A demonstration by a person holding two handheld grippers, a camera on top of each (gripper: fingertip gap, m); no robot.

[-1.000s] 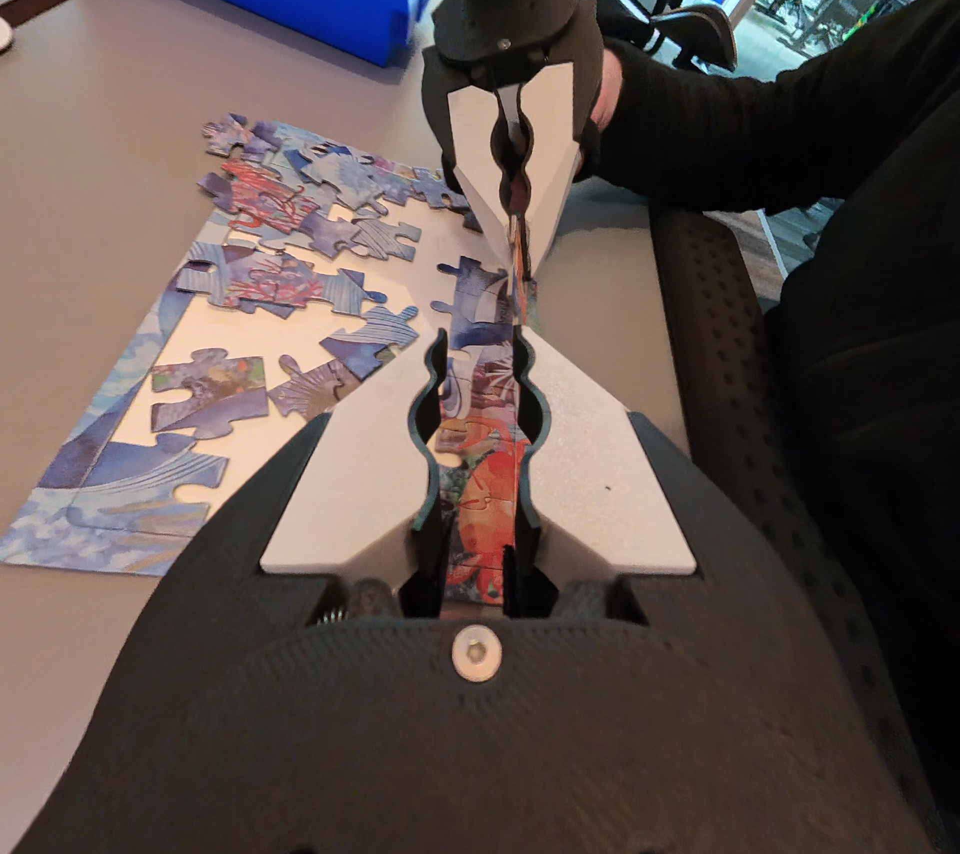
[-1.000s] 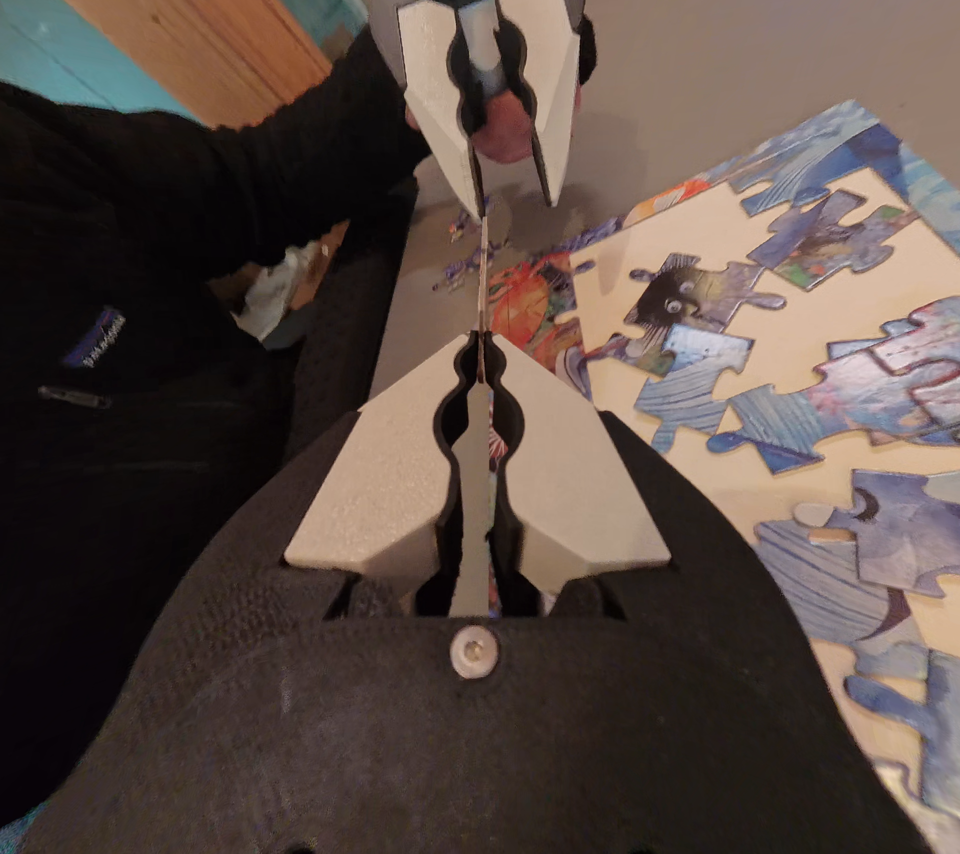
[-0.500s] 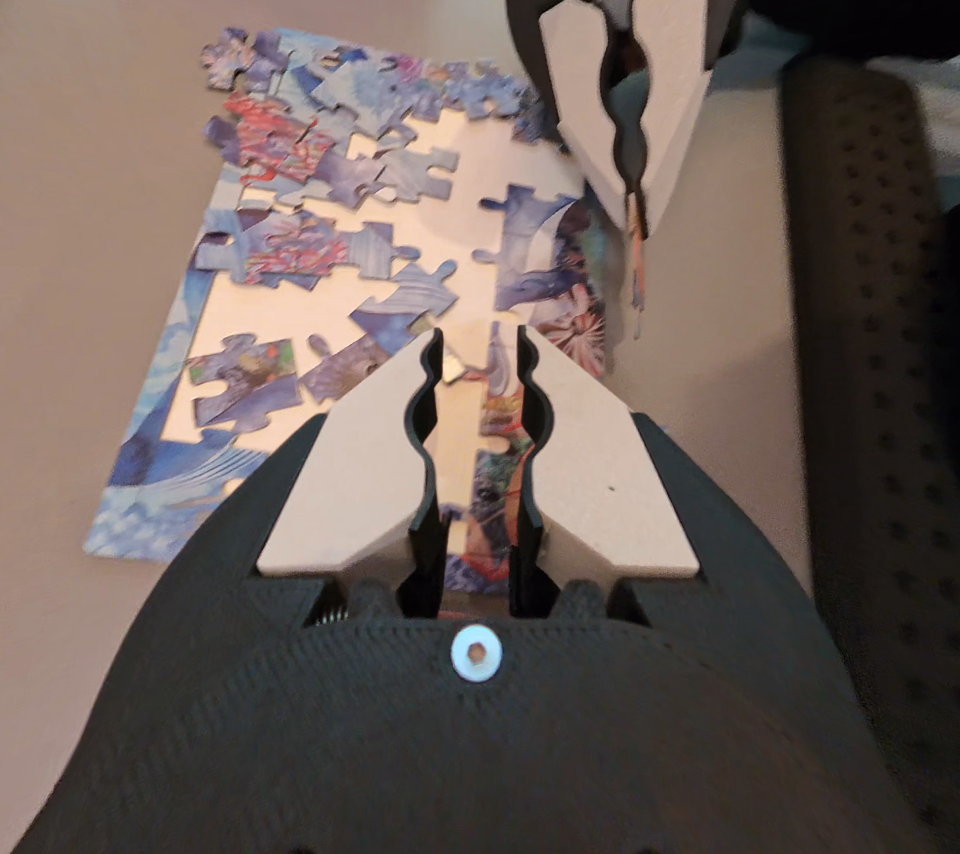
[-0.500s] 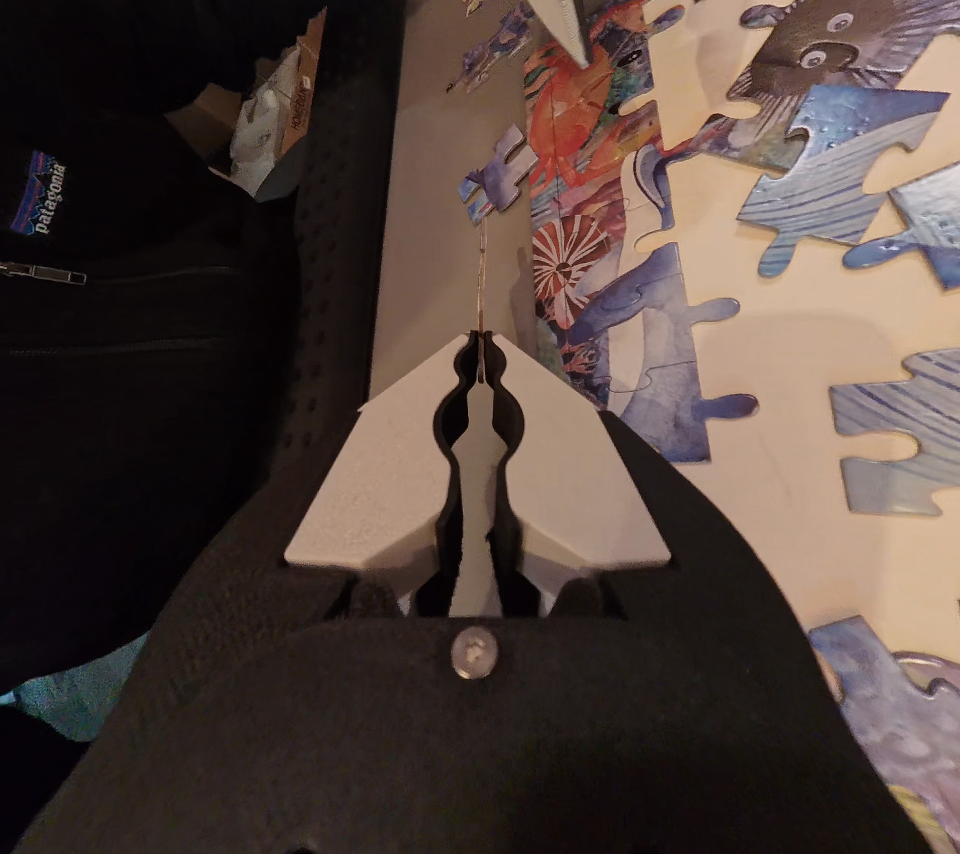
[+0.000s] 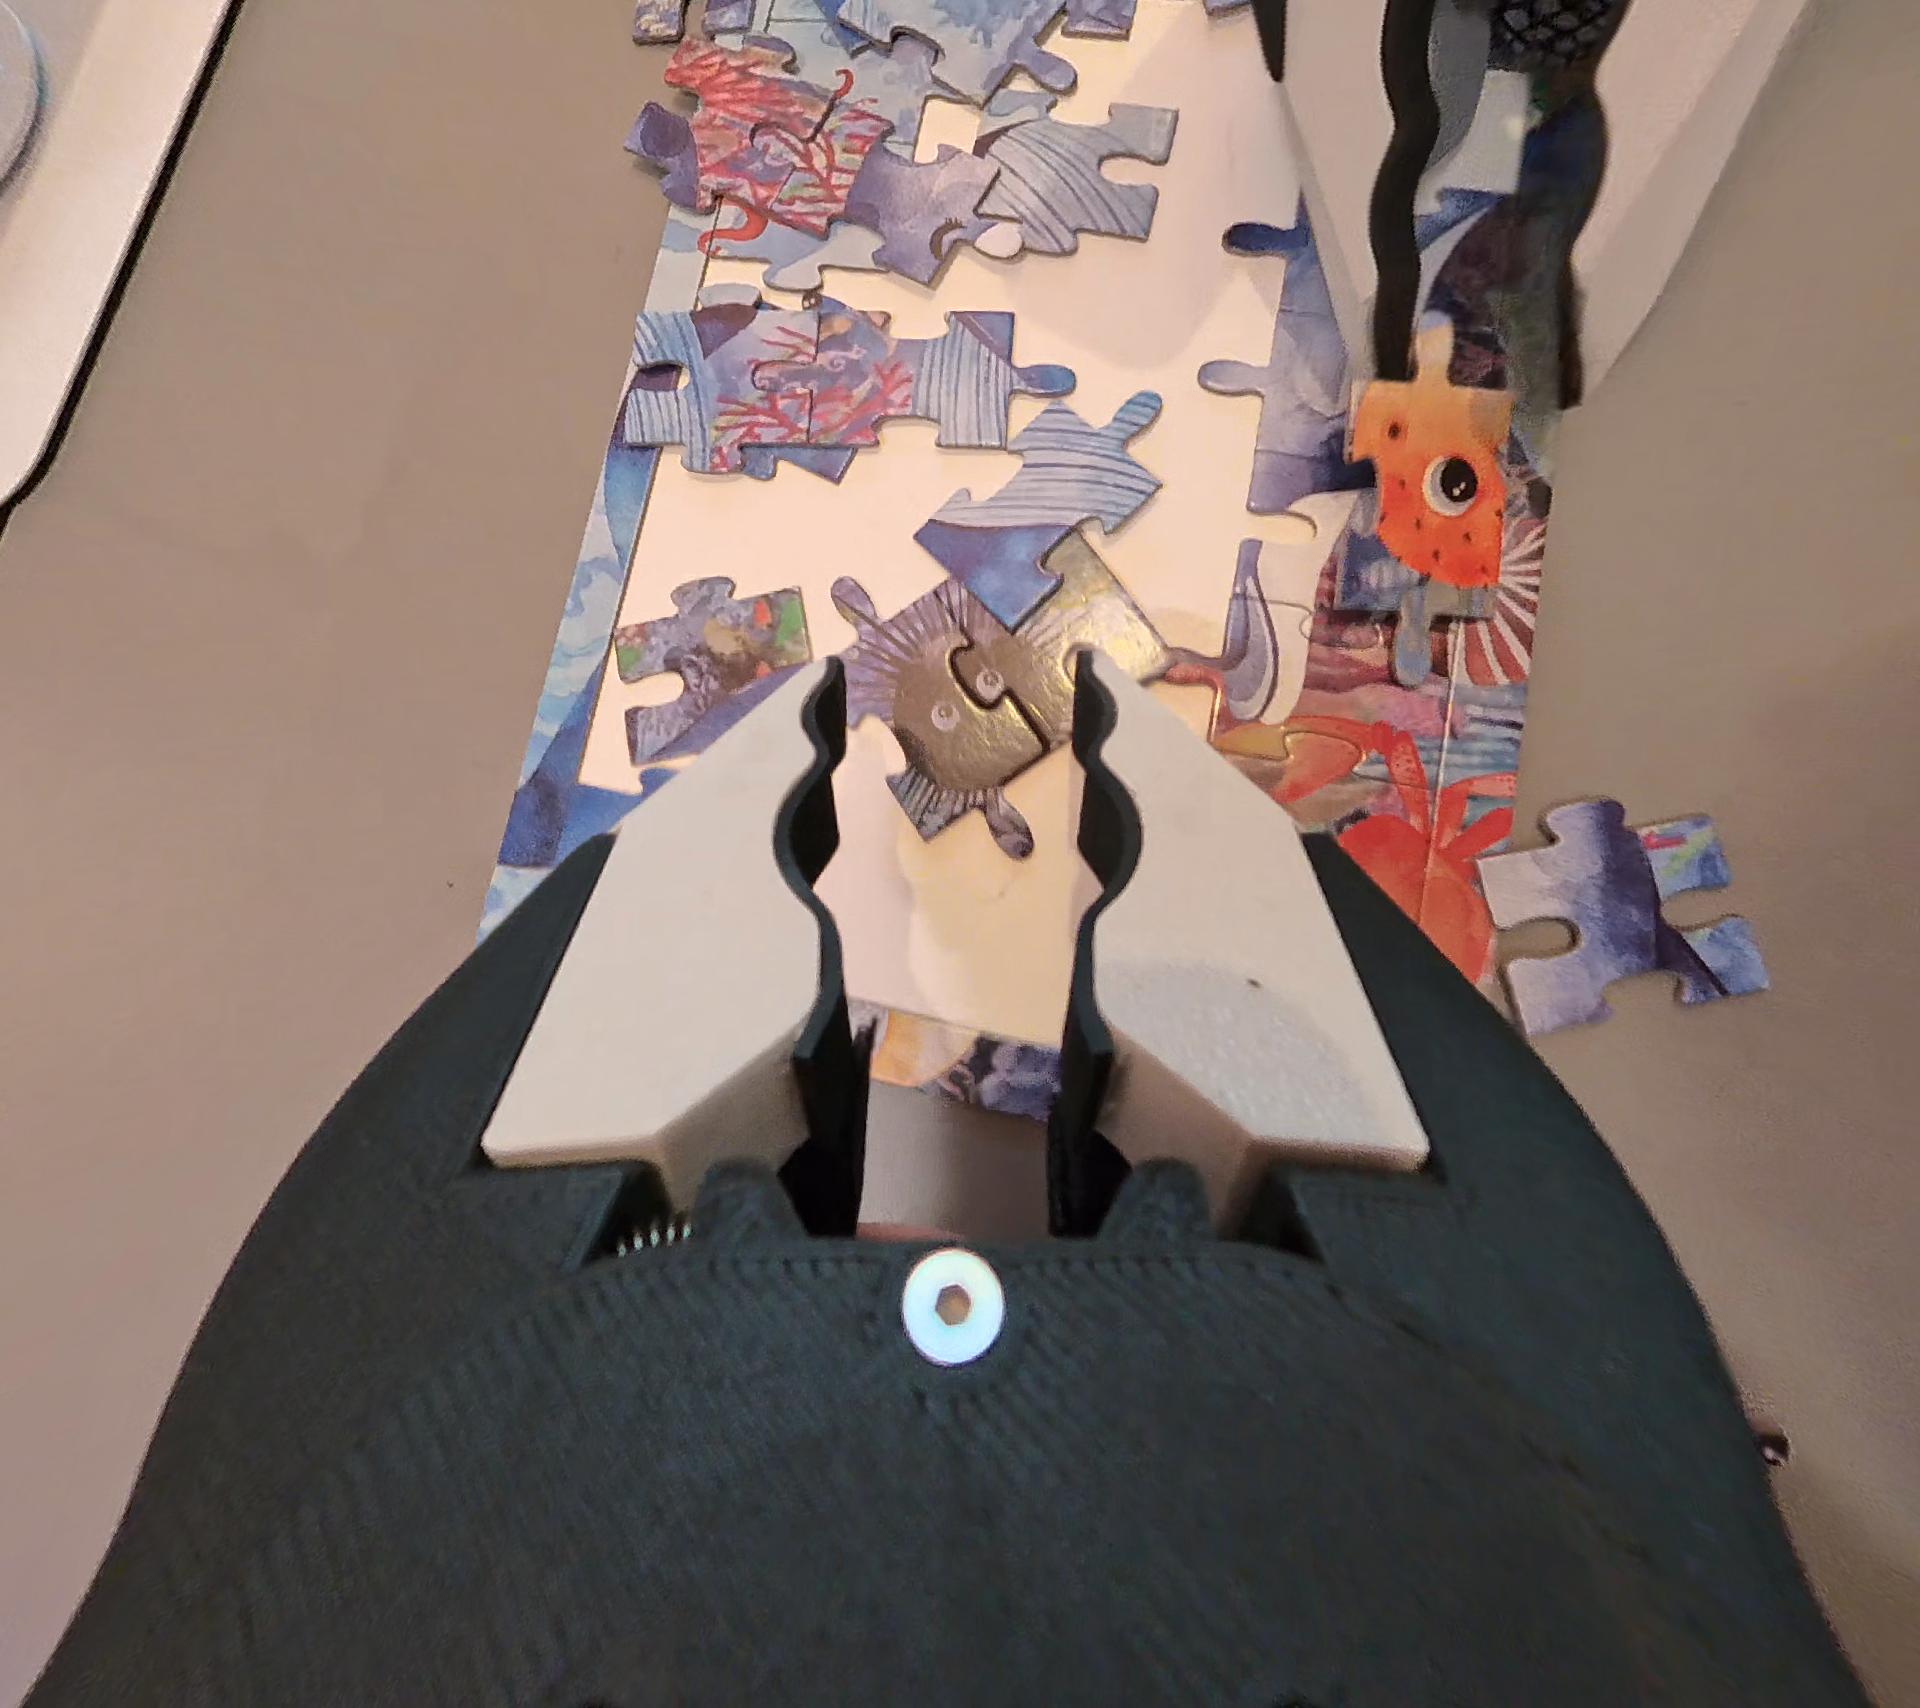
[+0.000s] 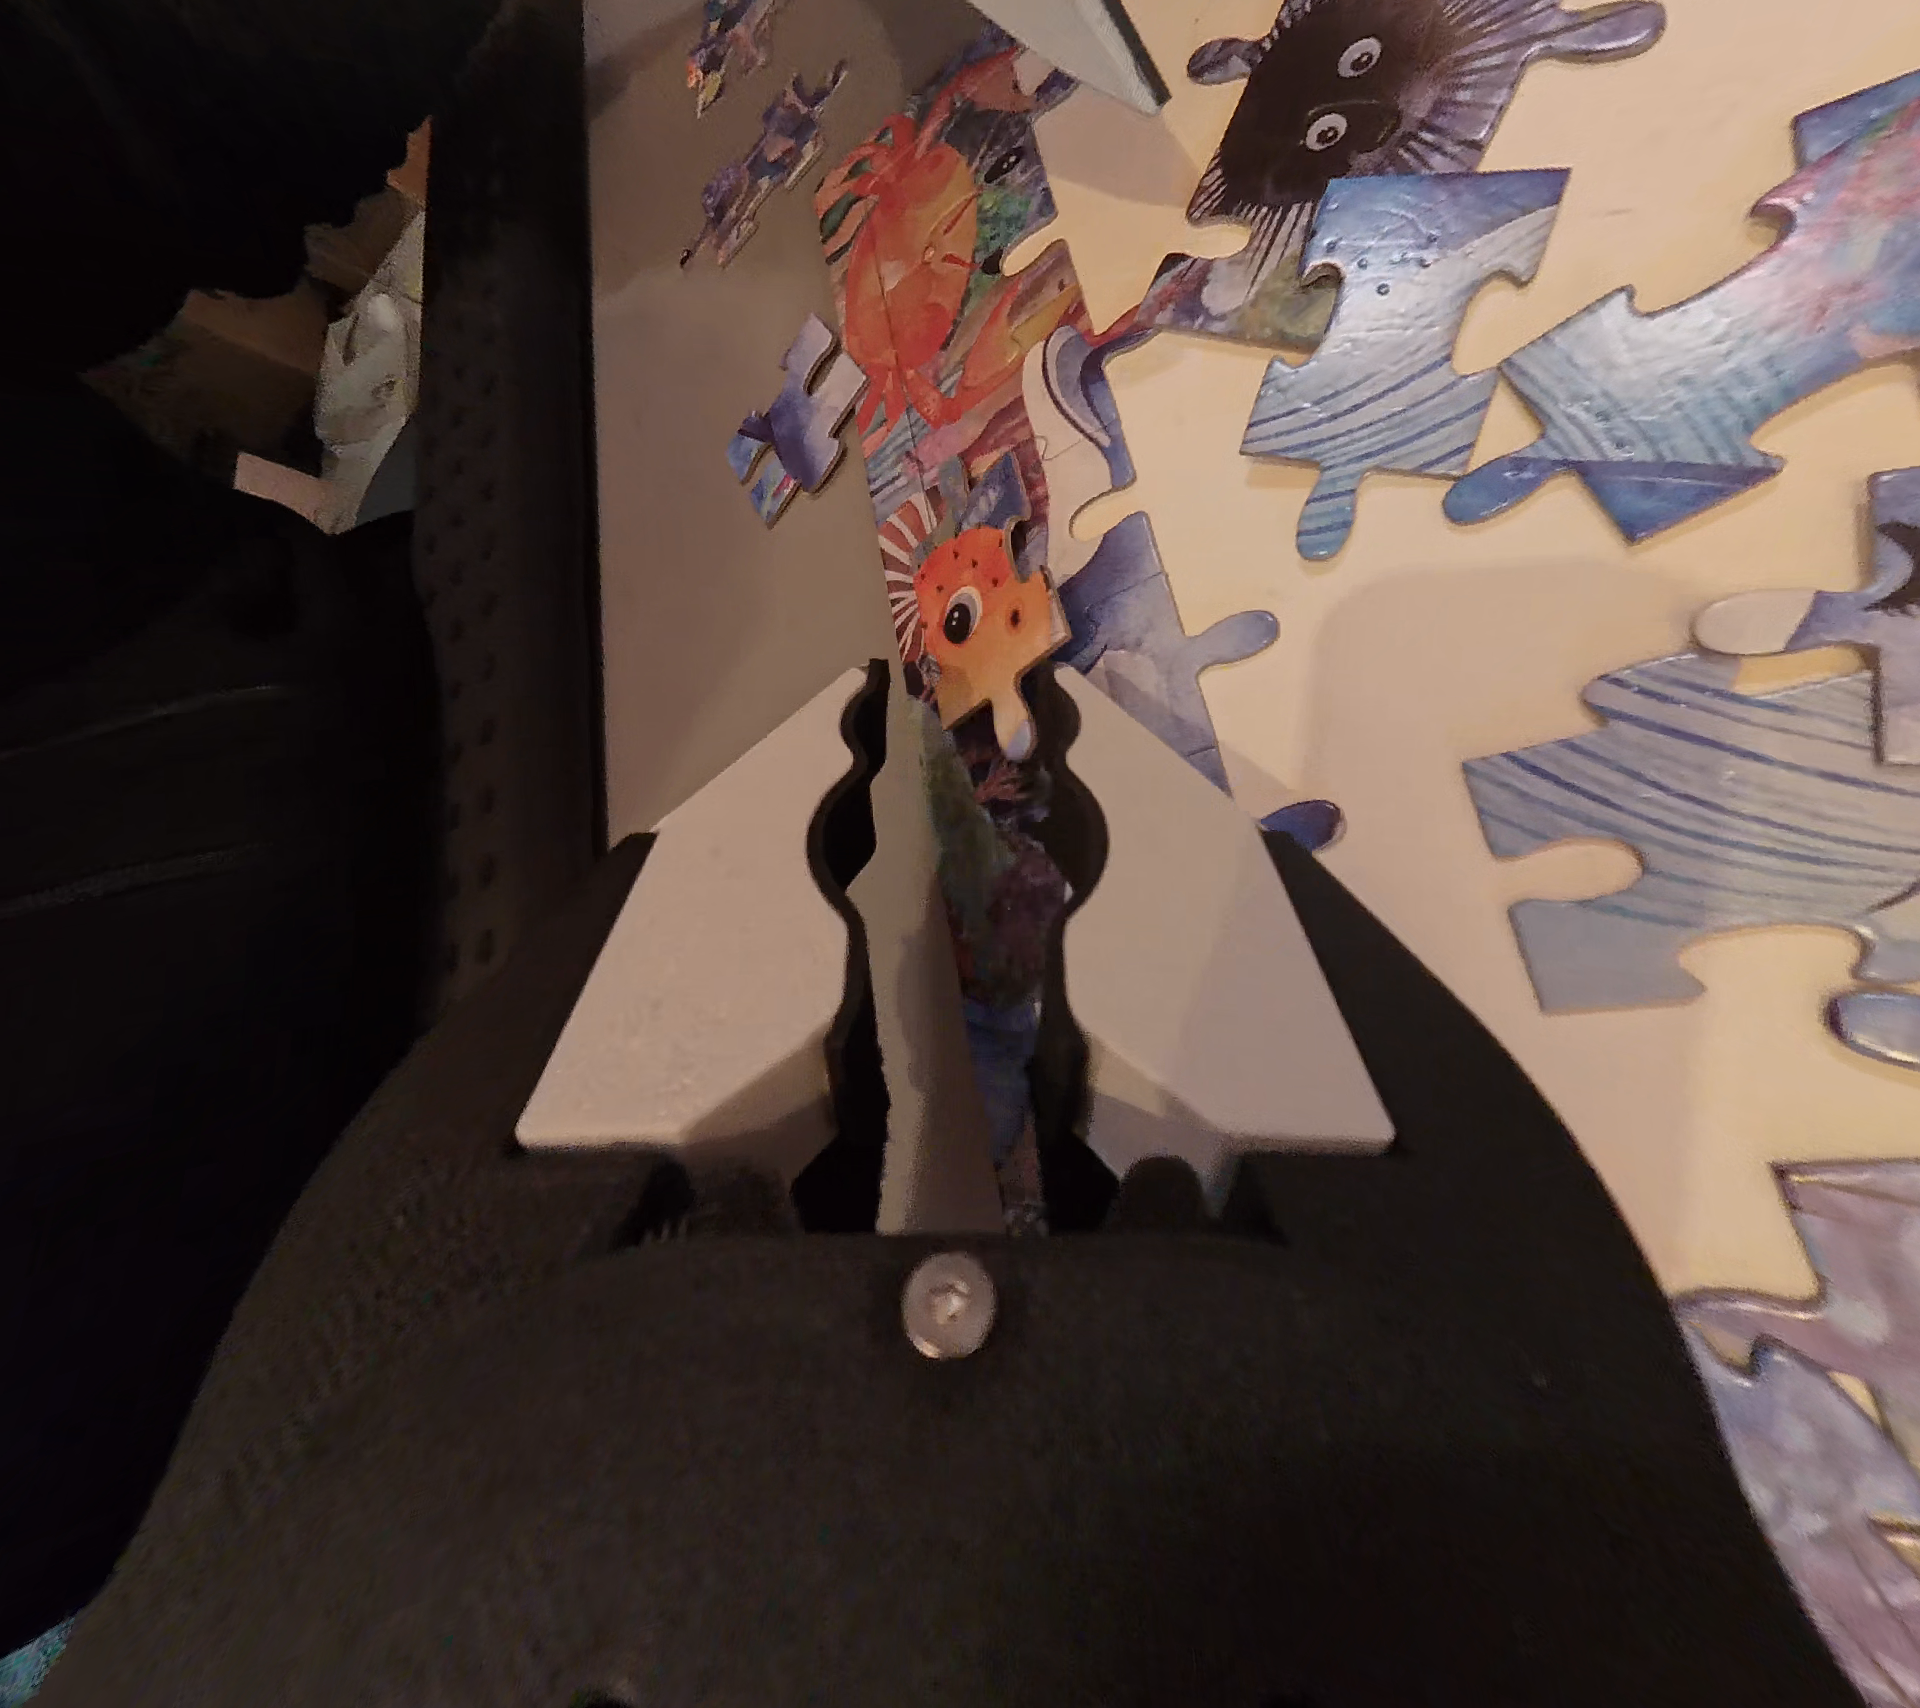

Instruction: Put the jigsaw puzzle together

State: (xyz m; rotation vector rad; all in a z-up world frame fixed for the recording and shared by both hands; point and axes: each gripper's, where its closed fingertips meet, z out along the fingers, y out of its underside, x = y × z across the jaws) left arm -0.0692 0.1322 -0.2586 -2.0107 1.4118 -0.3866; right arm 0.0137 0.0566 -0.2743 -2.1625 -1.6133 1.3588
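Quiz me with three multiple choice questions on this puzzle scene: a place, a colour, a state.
1. Where is the orange fish piece? A. at the right gripper's tips B. on the bare tabletop C. in a box
2. The spiny fish's body colour? A. green B. dark grey C. yellow
3. The left gripper is: A. shut on a piece B. open, empty C. out of view

A, it lies just beyond those tips; B, dark body with pale eyes; B, the gap between its fingers holds nothing.
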